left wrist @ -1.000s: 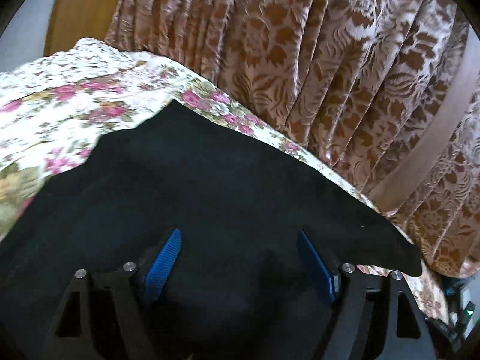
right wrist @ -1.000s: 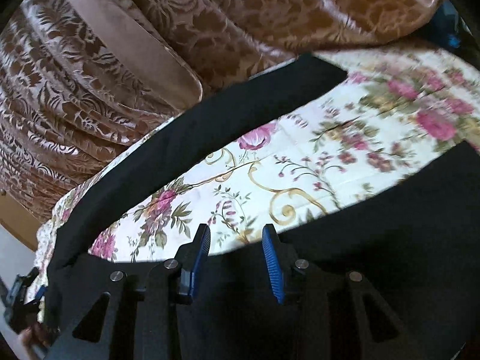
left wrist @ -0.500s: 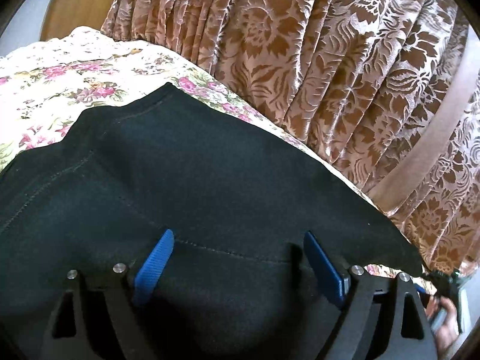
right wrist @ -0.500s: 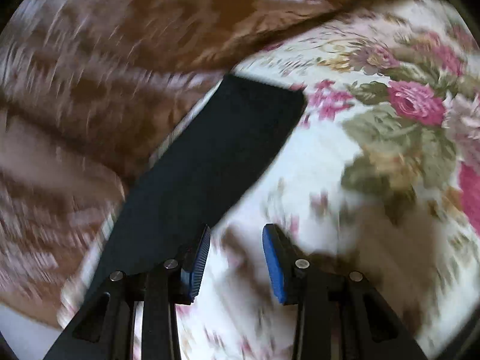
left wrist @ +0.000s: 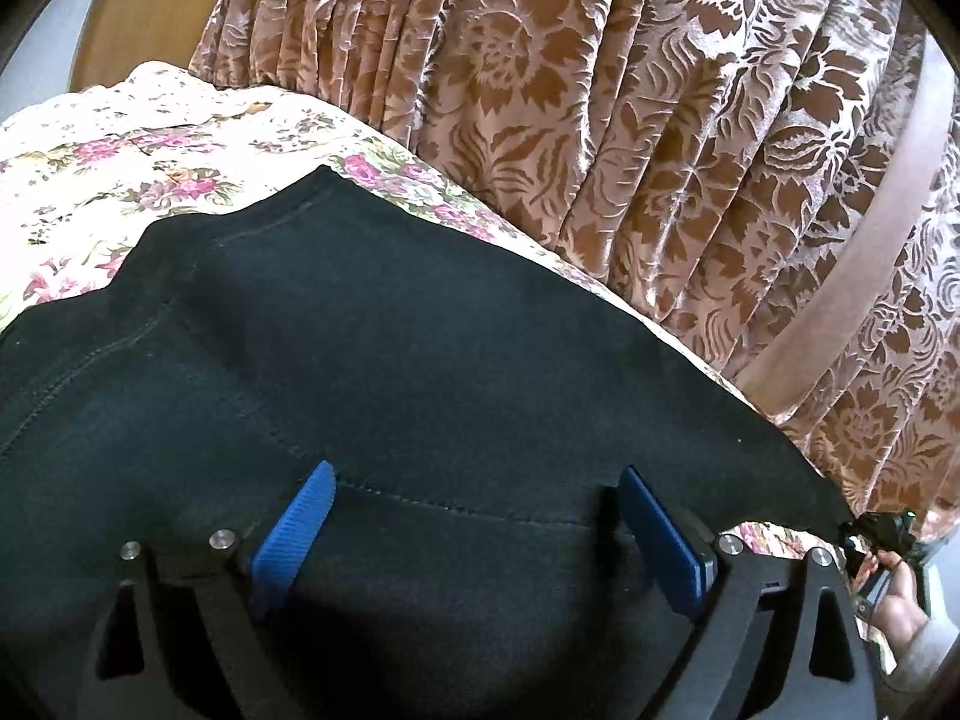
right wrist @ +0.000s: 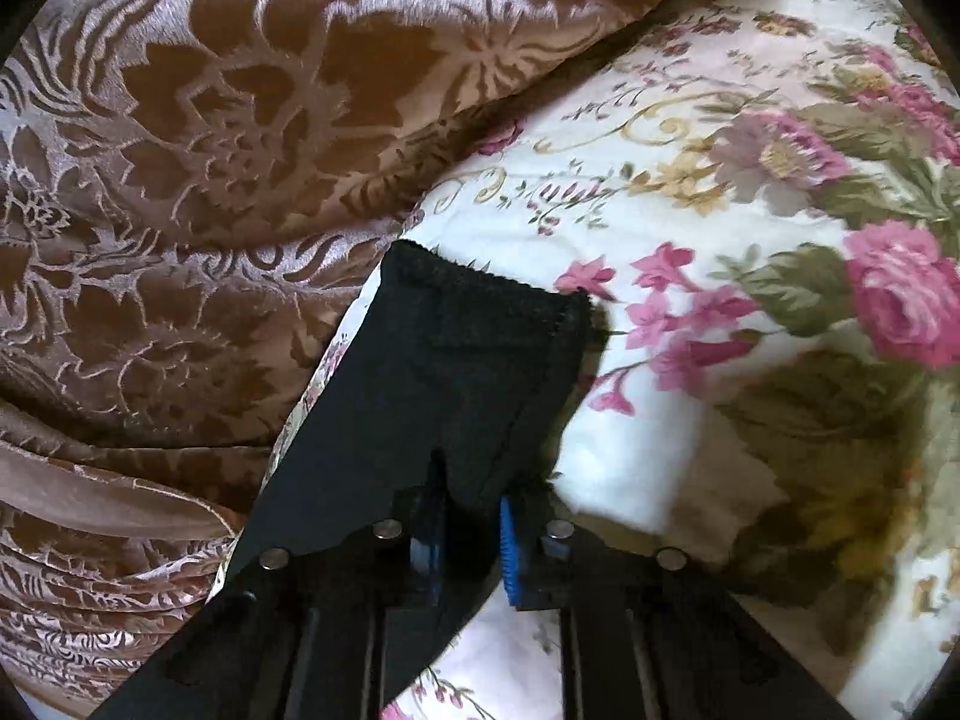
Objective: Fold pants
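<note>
Black pants [left wrist: 390, 360] lie spread on a floral bedspread [left wrist: 120, 162]. My left gripper [left wrist: 474, 498] is open, its blue fingers wide apart just over the upper part of the pants, near a stitched seam. In the right wrist view one pant leg [right wrist: 456, 372] runs along the bed's edge to its hem. My right gripper [right wrist: 471, 516] is shut on this pant leg a little short of the hem, with cloth pinched between its blue pads.
A brown patterned curtain [left wrist: 630, 120] hangs close behind the bed and shows in the right wrist view [right wrist: 210, 150] too. A wooden panel [left wrist: 150, 12] is at the far left. The person's other hand [left wrist: 894, 594] shows at lower right.
My right gripper swept along the leg towards the hem and closed on it. My left gripper stayed open over the upper part, shifting slightly.
</note>
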Demonstrator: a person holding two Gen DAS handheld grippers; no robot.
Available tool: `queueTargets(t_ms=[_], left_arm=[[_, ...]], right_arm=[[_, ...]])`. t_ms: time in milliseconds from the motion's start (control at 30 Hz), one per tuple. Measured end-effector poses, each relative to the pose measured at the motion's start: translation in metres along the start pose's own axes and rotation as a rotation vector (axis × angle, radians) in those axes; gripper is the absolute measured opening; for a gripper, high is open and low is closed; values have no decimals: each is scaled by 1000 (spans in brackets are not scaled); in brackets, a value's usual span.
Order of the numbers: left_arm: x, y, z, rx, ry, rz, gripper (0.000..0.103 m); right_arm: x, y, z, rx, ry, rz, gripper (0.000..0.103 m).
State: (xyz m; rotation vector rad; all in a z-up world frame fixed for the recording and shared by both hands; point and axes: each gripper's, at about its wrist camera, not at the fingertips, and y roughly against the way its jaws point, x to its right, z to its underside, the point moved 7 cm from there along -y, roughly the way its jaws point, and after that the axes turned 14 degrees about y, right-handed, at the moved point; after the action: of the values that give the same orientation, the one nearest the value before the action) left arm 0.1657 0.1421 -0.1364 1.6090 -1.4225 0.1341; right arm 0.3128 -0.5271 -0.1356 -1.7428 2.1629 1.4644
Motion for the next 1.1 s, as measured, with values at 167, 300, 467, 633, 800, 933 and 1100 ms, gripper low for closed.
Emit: queueTargets(t_ms=[167, 300, 467, 633, 800, 933, 1100], left_arm=[[1, 1, -1, -6, 7, 3, 96], [1, 2, -2, -14, 13, 4, 96], [2, 3, -3, -16, 16, 5, 96], [2, 3, -3, -15, 17, 6, 96], [3, 3, -2, -13, 15, 7, 96], [2, 3, -3, -14, 15, 8, 96], [3, 3, -2, -19, 16, 2, 96]], right_arm=[[6, 34, 3, 42, 72, 53, 11], [23, 67, 10, 59, 84, 91, 11], [52, 90, 28, 36, 30, 118, 11], [73, 83, 46, -11, 4, 164, 14], [52, 99, 50, -25, 126, 335, 29], [17, 118, 75, 1, 229, 336, 30], [-69, 111, 127, -3, 491, 163, 30]])
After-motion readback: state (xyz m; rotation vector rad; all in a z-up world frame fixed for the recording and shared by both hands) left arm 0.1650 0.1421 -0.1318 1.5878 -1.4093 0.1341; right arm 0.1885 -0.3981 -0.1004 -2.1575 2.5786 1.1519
